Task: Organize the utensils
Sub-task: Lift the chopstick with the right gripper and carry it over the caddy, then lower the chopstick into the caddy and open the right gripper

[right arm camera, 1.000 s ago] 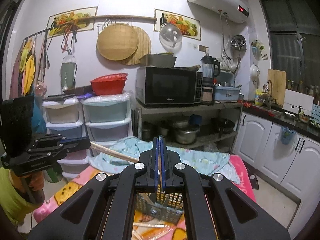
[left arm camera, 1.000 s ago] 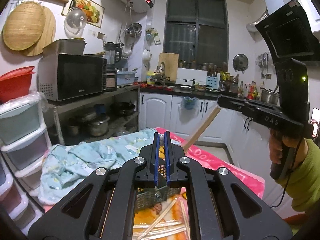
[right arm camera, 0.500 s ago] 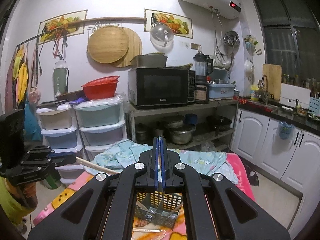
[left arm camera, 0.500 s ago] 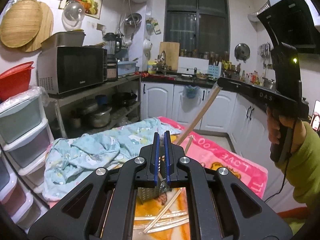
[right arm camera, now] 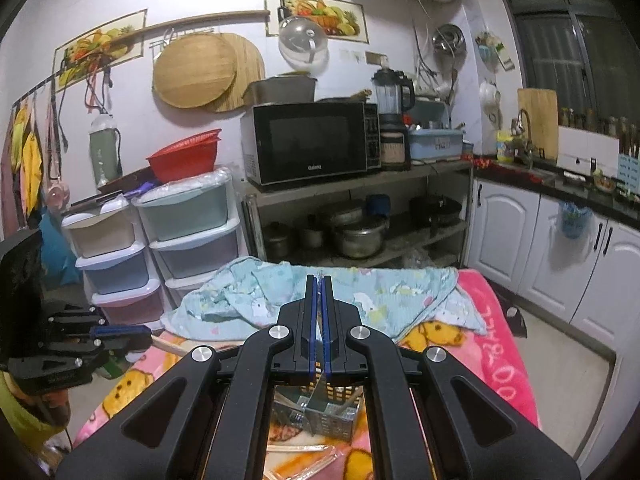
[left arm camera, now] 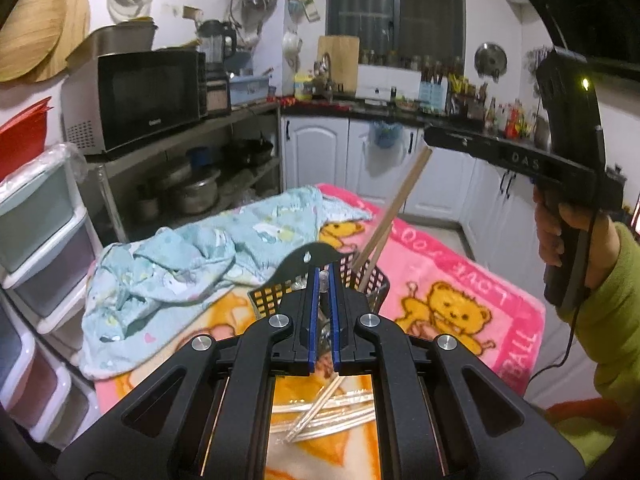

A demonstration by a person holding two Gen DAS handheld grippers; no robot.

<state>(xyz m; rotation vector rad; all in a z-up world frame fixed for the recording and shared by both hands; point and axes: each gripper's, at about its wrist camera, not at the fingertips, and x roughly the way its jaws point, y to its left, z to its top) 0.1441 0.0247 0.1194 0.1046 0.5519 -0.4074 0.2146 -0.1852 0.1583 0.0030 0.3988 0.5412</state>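
A black mesh utensil basket (left arm camera: 360,280) stands on the blanket-covered table; it also shows in the right wrist view (right arm camera: 320,412). My right gripper (left arm camera: 430,142) is shut on a wooden chopstick (left arm camera: 394,208) whose lower end is inside the basket. In its own view the right gripper (right arm camera: 319,280) has its jaws closed on the thin stick. My left gripper (left arm camera: 324,272) is over the basket, jaws nearly closed on another chopstick (right arm camera: 168,346). Loose wrapped chopsticks (left arm camera: 328,416) lie on the table below.
A crumpled light-blue cloth (left arm camera: 192,260) lies on the pink bear blanket (left arm camera: 460,292) behind the basket. Plastic drawers (right arm camera: 188,240) and a shelf with a microwave (right arm camera: 312,140) stand beyond the table. White cabinets (left arm camera: 332,152) line the far wall.
Both grippers have lowered toward the table. The right gripper's chopstick has gone down into the basket. The basket now sits higher in the left wrist view.
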